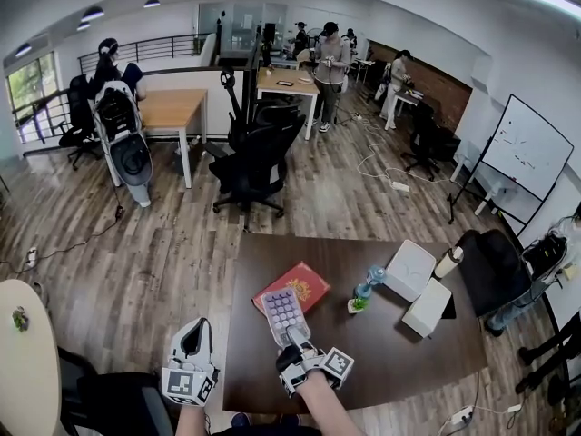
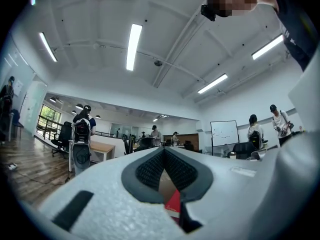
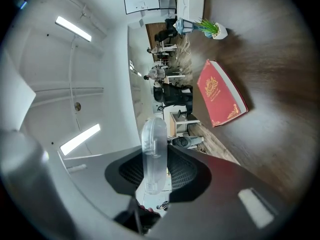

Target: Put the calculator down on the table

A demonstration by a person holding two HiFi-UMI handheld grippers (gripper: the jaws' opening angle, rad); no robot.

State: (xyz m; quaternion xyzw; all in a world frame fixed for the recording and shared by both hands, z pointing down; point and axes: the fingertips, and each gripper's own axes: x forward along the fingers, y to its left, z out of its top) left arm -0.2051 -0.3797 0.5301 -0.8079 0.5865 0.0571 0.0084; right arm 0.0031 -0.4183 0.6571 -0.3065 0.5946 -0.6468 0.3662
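Note:
The calculator (image 1: 282,312), pale with rows of light keys, is in my right gripper (image 1: 292,336), whose jaws are shut on its near end. It hangs keys-up over the dark brown table (image 1: 381,357), overlapping the near edge of a red book (image 1: 301,284). In the right gripper view the calculator (image 3: 152,151) shows edge-on between the pads of that gripper (image 3: 154,171), and the picture is rolled, with the table on the right. My left gripper (image 1: 192,336) is held off the table's left edge, its jaws (image 2: 164,154) closed together at the tips on nothing.
On the table beyond the book (image 3: 220,100) stand a small potted plant (image 1: 356,304), a blue bottle (image 1: 370,280), two white boxes (image 1: 410,269) (image 1: 427,307) and a cup (image 1: 448,262). A black chair (image 1: 495,271) is at the right, a round pale table (image 1: 23,361) at the left.

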